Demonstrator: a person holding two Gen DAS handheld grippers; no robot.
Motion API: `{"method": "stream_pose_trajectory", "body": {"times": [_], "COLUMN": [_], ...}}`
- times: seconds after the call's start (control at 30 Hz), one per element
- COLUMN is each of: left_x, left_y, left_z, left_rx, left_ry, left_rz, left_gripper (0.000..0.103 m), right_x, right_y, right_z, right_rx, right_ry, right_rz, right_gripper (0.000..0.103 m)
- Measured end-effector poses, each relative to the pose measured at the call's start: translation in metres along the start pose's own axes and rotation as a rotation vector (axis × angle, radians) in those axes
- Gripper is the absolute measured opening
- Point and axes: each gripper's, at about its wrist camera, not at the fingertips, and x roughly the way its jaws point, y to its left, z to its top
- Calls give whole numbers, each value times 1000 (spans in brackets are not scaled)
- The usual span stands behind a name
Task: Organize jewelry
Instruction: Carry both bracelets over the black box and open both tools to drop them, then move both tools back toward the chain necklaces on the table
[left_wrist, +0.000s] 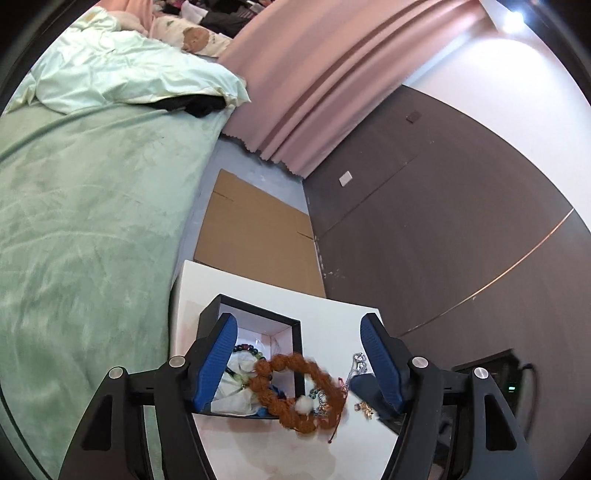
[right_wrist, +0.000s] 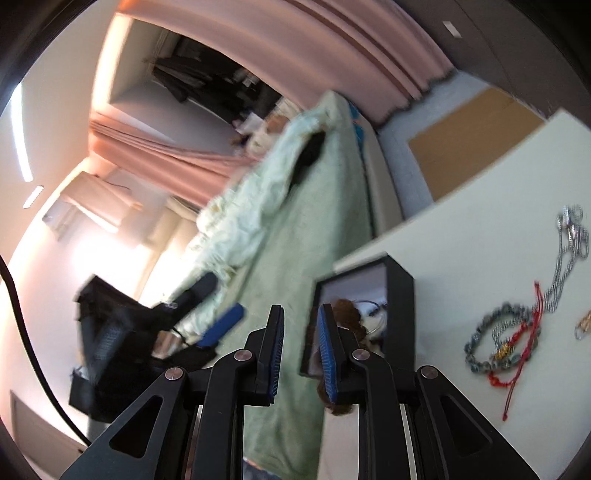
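A black jewelry box (left_wrist: 207, 321) with a pale lining stands on the white table (left_wrist: 332, 314); dark beads (left_wrist: 247, 349) and white wrapping lie in it. An orange-brown bead bracelet (left_wrist: 295, 391) with a white pompom, blurred, hangs across the box's front right corner. My left gripper (left_wrist: 299, 354) is open around it, and neither blue pad touches it. Seen from the right wrist, my right gripper (right_wrist: 300, 314) is just left of the box (right_wrist: 400, 295), its jaws a narrow gap apart and empty. A grey bead bracelet (right_wrist: 480, 343), a red string (right_wrist: 517, 354) and a silver chain (right_wrist: 569, 251) lie on the table.
A bed under a green cover (left_wrist: 92, 221) runs along the table's left side. Flat cardboard (left_wrist: 255, 236) lies on the floor behind the table, with a pink curtain (left_wrist: 314, 92) and a dark wall panel (left_wrist: 443, 203) beyond. A small gold piece (left_wrist: 365, 408) sits near the right finger.
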Motion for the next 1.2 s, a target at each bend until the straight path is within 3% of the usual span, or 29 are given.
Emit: {"method": "stream_pose_trajectory", "body": {"times": [0.07, 0.13, 0.3, 0.57, 0.87, 1.2], "left_x": [-1, -1, 4, 21, 56, 101], "left_y": [-1, -3, -6, -29, -72, -106], "left_z": [1, 1, -4, -21, -58, -112], "left_rx": [7, 15, 30, 111, 246, 417], "left_ry": [-3, -6, 9, 47, 147, 276], "left_rz": [4, 6, 12, 12, -17, 11], "left_gripper": [70, 70, 70, 70, 70, 48], "right_x": [-2, -9, -31, -81, -120, -149], "right_y": [-2, -2, -6, -25, -54, -93], "right_z": [2, 3, 7, 16, 15, 11], "right_rx": [-6, -16, -6, 8, 51, 202], "right_ry": [3, -15, -52, -123, -110, -108], "right_rz": [-21, -36, -44, -154, -278, -338], "right_gripper": [25, 45, 46, 46, 46, 46]}}
